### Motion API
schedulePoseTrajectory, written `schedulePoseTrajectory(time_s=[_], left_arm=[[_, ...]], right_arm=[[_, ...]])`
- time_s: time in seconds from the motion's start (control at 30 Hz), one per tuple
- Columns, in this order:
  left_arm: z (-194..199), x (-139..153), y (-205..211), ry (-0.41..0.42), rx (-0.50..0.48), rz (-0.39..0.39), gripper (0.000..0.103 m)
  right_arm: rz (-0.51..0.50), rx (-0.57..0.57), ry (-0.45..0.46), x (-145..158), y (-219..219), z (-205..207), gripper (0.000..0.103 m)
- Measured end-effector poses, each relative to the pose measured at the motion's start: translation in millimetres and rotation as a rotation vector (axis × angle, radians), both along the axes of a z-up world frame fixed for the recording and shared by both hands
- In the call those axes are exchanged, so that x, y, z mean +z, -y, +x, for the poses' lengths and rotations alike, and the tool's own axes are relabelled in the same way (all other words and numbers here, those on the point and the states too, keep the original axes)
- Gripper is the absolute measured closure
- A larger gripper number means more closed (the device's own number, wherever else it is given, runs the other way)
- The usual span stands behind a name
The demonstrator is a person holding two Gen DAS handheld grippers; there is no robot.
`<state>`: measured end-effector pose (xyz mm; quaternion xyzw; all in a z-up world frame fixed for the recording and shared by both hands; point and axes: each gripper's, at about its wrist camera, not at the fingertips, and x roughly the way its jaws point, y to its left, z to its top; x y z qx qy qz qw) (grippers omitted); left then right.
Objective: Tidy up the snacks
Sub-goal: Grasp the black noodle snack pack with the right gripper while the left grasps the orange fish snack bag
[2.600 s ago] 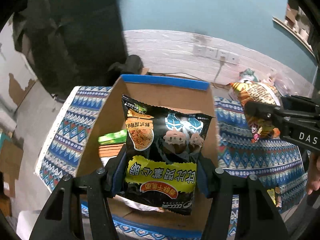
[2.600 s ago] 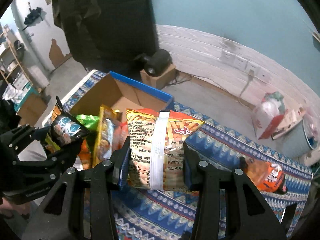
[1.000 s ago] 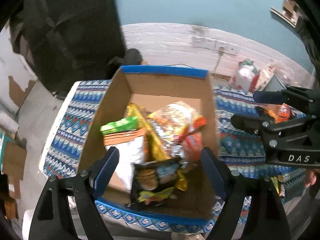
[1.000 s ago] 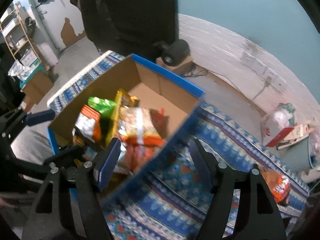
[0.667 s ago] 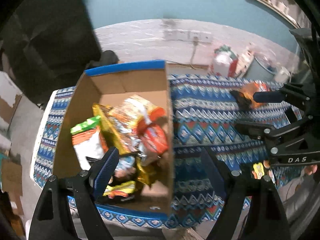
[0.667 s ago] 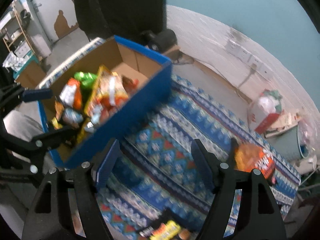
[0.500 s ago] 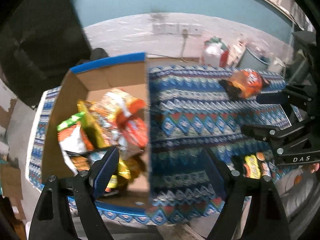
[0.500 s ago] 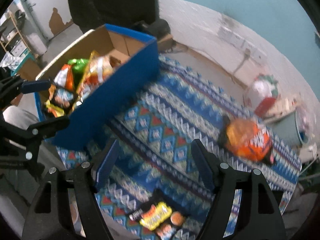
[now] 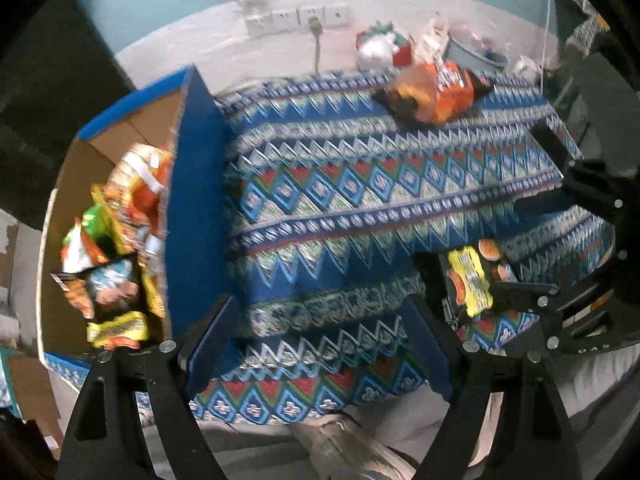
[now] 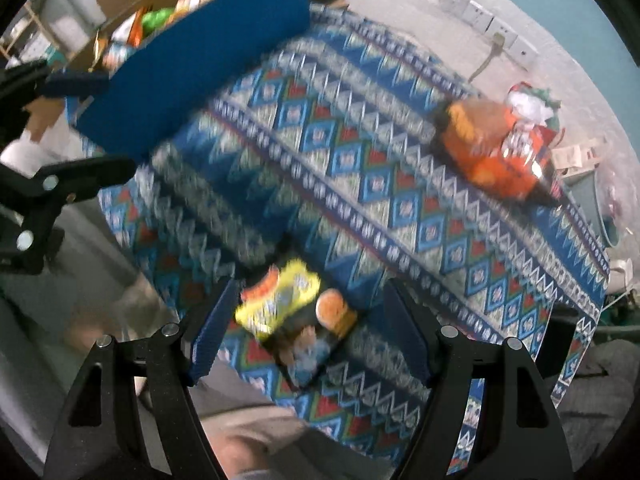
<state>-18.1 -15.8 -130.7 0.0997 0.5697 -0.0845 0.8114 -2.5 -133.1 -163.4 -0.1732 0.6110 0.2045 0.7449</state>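
A blue cardboard box (image 9: 192,208) holding several snack bags (image 9: 120,216) stands at the left end of the patterned table; it also shows in the right wrist view (image 10: 192,52). A black and yellow snack bag (image 10: 292,320) lies near the table's front edge, between the open fingers of my right gripper (image 10: 308,336); it shows in the left wrist view (image 9: 468,280) too. An orange snack bag (image 9: 436,92) lies at the far right of the table, also in the right wrist view (image 10: 496,152). My left gripper (image 9: 316,344) is open and empty over the cloth.
The table carries a blue patterned cloth (image 9: 360,184). Behind it are a white lower wall with sockets (image 9: 296,20), a red and white bag (image 9: 380,44) and a grey tub (image 9: 476,52) on the floor. A person's legs show below the front edge (image 10: 248,432).
Both grippers let go of their snack bags into the box, opened, and swung right across the table. The right gripper now hovers around the black and yellow bag.
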Motion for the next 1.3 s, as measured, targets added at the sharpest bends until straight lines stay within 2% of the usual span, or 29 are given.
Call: schedulePoseTrajectory(time_s=[0.2, 0.43, 0.63, 0.93, 0.97, 1.0, 1.3], left_arm=[[3, -24, 4, -0.060, -0.004, 0.023, 0.018], [7, -44, 3, -0.098, 0.008, 0.053, 0.018], [14, -54, -2, -0.130, 0.033, 0.020, 0.018], [30, -74, -4, -0.175, 0.060, 0.002, 0.018], [31, -75, -3, -0.176, 0.056, -0.001, 0.018], [33, -75, -2, -0.176, 0.053, -0.005, 0.018], [52, -81, 12, -0.164, 0.020, -0.010, 0.018]], right_arm=[[-0.020, 0.040, -0.040, -17, 6, -12, 0.028], [-0.050, 0.094, -0.057, -35, -7, -10, 0.028], [-0.038, 0.122, -0.070, -51, -16, 5, 0.027], [-0.010, 0.086, -0.147, -79, -15, 19, 0.028], [-0.009, 0.077, -0.153, -79, -13, 19, 0.033], [0.002, 0.063, -0.158, -78, -10, 19, 0.037], [0.059, -0.054, -0.102, -56, 32, 16, 0.037]])
